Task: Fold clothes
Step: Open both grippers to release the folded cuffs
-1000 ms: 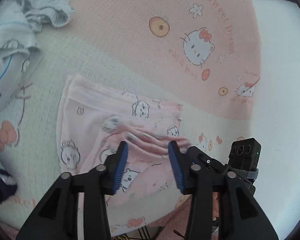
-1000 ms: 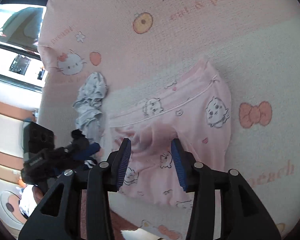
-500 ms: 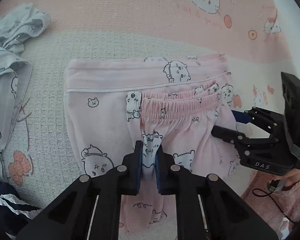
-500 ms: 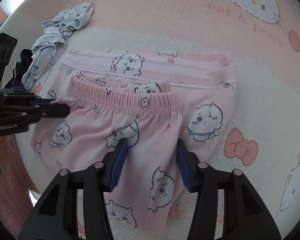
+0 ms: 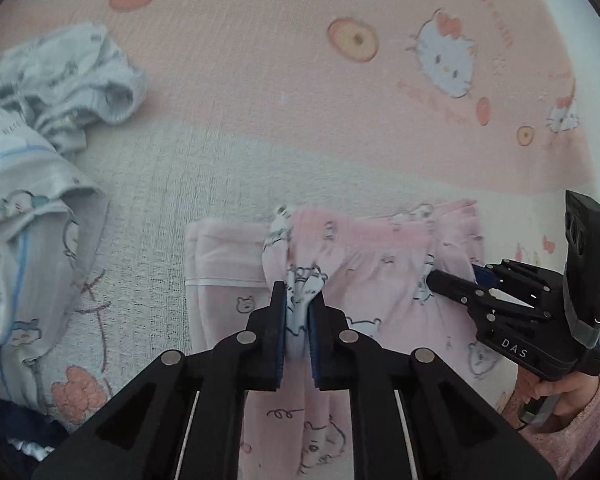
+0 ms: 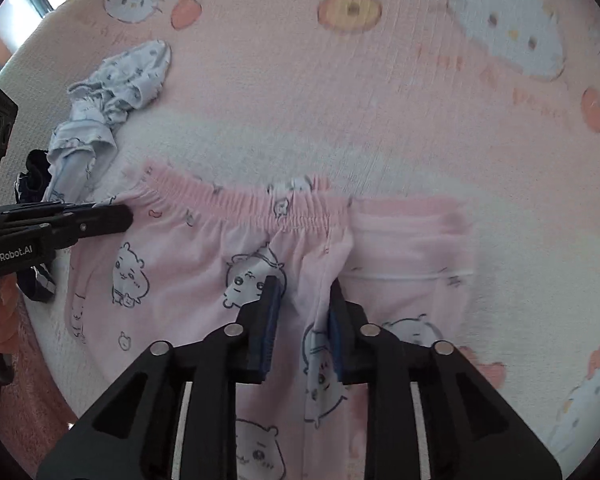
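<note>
Left wrist view: left gripper [image 5: 297,322] pinches bunched fold of pink pants [image 5: 384,280], jaws just eased slightly; pants lie on blanket [image 5: 260,80].
Right wrist view: right gripper [image 6: 302,320] clamps pants [image 6: 172,264] fabric below waistband, jaws just closing; blue garment [image 6: 112,92] far left.

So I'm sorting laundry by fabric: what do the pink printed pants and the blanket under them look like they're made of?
The pink printed pants look like thin, soft cotton knit, matte: they bunch into fine folds, and the waistband gathers over elastic. The blanket looks thicker, with a waffle or ribbed weave, judging by its fine grid texture; also matte. The fibre itself can't be confirmed by sight.
</note>
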`<state>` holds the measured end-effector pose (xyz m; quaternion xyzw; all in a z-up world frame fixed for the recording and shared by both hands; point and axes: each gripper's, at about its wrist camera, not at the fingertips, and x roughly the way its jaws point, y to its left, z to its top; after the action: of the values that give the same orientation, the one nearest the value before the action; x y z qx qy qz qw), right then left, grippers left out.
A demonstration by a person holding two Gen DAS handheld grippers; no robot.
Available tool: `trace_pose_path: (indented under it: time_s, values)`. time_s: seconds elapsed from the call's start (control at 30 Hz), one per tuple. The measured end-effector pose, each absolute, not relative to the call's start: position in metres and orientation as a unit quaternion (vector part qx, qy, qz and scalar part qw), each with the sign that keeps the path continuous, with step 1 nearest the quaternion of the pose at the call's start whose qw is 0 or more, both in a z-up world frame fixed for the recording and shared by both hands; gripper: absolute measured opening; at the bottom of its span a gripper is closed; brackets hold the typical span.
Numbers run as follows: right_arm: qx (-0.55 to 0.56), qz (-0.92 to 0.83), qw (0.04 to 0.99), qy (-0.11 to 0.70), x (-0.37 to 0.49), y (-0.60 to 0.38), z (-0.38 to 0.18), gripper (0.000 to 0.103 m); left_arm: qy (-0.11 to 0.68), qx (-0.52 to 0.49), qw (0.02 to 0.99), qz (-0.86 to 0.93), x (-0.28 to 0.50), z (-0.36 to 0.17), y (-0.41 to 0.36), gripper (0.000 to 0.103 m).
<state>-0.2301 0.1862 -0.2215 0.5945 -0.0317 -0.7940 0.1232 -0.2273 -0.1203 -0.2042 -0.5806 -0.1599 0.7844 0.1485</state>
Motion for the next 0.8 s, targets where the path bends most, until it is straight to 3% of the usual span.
trace_pose_path:
  time_s: [0.07, 0.17, 0.2, 0.23, 0.27, 0.4, 0.57, 0.7, 0.8]
  values:
    - [0.574, -0.805, 0.129, -0.077, -0.231, 0.198, -0.215, 0.026, -0.2, -0.568, 0.151, 0.784, -0.227, -0.206, -0.128, 0.014]
    - [0.553, -0.809, 0.139, -0.143, -0.228, 0.219, -0.193, 0.028, -0.182, -0.536, 0.136, 0.813, -0.215, -0.177, -0.13, 0.018]
    - [0.539, -0.818, 0.133, -0.148, -0.223, 0.225, -0.183, 0.031, -0.165, -0.527, 0.13, 0.824, -0.208, -0.166, -0.128, 0.026]
    - [0.53, -0.826, 0.123, -0.147, -0.218, 0.231, -0.173, 0.039, -0.149, -0.517, 0.124, 0.834, -0.201, -0.155, -0.126, 0.032]
    - [0.524, -0.832, 0.112, -0.142, -0.213, 0.235, -0.167, 0.04, -0.126, -0.514, 0.13, 0.838, -0.195, -0.15, -0.119, 0.033]
    - [0.538, -0.829, 0.106, -0.113, -0.182, 0.233, -0.159, 0.04, -0.039, -0.545, 0.147, 0.825, -0.178, -0.15, -0.1, 0.033]
    - [0.545, -0.832, 0.102, -0.023, -0.133, 0.201, -0.164, 0.039, -0.012, -0.518, 0.093, 0.85, -0.157, -0.14, -0.098, 0.033]
    - [0.519, -0.848, 0.008, -0.111, -0.117, 0.244, -0.167, 0.039, -0.032, -0.507, 0.195, 0.839, -0.152, -0.144, -0.074, 0.033]
    - [0.542, -0.836, -0.043, -0.069, -0.125, 0.267, -0.176, 0.04, 0.008, -0.504, 0.246, 0.828, -0.145, -0.158, -0.034, 0.033]
